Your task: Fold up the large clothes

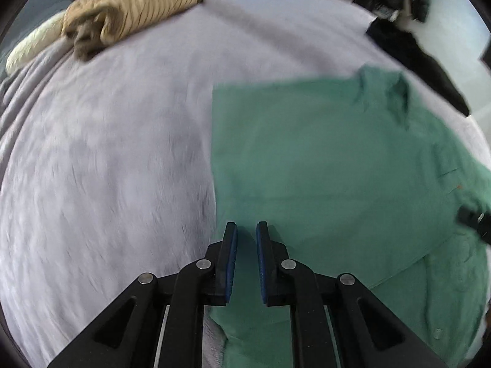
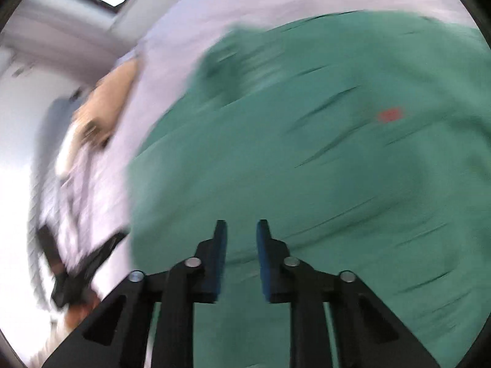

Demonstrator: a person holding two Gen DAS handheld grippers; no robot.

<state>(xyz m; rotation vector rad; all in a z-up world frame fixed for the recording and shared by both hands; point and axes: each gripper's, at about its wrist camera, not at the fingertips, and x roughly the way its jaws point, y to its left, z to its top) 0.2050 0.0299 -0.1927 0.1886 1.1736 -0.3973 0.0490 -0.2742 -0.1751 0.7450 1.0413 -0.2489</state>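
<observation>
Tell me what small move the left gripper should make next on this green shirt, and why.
Probably lower the left gripper onto the green shirt near its folded left edge and pinch it: nothing sits between the jaws, and the unfolded right side still spreads across the bed.

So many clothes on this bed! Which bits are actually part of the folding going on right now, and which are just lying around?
Part of the job:
- green shirt, partly folded on the bed
- left gripper, over the shirt's edge, nothing between its jaws
- right gripper, above the shirt, nothing between its jaws

Just lying about:
- tan striped garment, bunched up
- cream garment beside it
- black garment
- grey bedsheet underneath everything
</observation>
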